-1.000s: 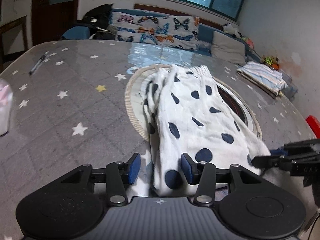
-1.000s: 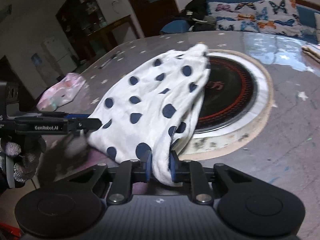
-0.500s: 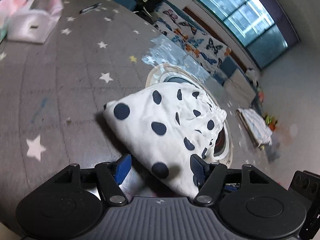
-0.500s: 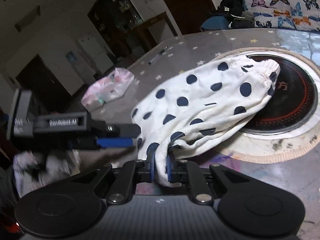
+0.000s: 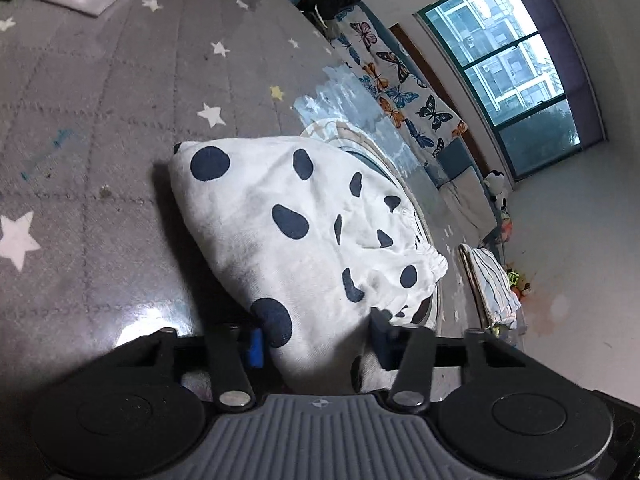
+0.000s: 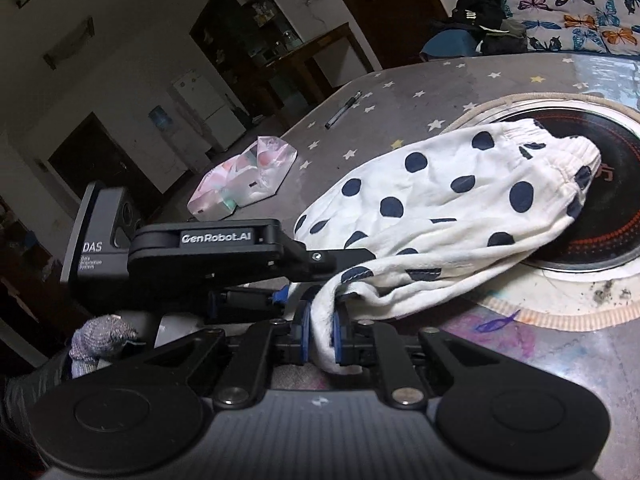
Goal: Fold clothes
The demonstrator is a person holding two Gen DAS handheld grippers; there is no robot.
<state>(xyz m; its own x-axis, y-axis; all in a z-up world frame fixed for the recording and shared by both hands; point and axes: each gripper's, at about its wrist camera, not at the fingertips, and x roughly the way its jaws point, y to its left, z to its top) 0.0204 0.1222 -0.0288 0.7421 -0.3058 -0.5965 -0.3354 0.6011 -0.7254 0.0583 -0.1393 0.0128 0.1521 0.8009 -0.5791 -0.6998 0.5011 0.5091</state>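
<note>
A white garment with dark blue dots (image 5: 312, 220) lies bunched on the grey star-printed table (image 5: 100, 100), its elastic waistband over the round black hob (image 6: 600, 184) set into the table. My left gripper (image 5: 318, 344) straddles the near end of the garment; its jaws are closing, and the cloth fills the gap between the blue pads. In the right wrist view the garment (image 6: 440, 200) runs down to my right gripper (image 6: 320, 328), which is shut on a hanging corner of it. The left gripper (image 6: 320, 276) sits just above and left of the right one, held by a gloved hand (image 6: 100, 340).
A pink plastic bag (image 6: 244, 176) and a pen (image 6: 344, 110) lie farther out on the table. A folded striped cloth (image 5: 492, 280) rests near the table's far right edge. A sofa with butterfly cushions (image 5: 400, 80) stands behind the table.
My left gripper rolled and slid in over the garment's near end; its jaws widened, then narrowed on the cloth. The right gripper kept its grip and shifted sideways, close beside the left.
</note>
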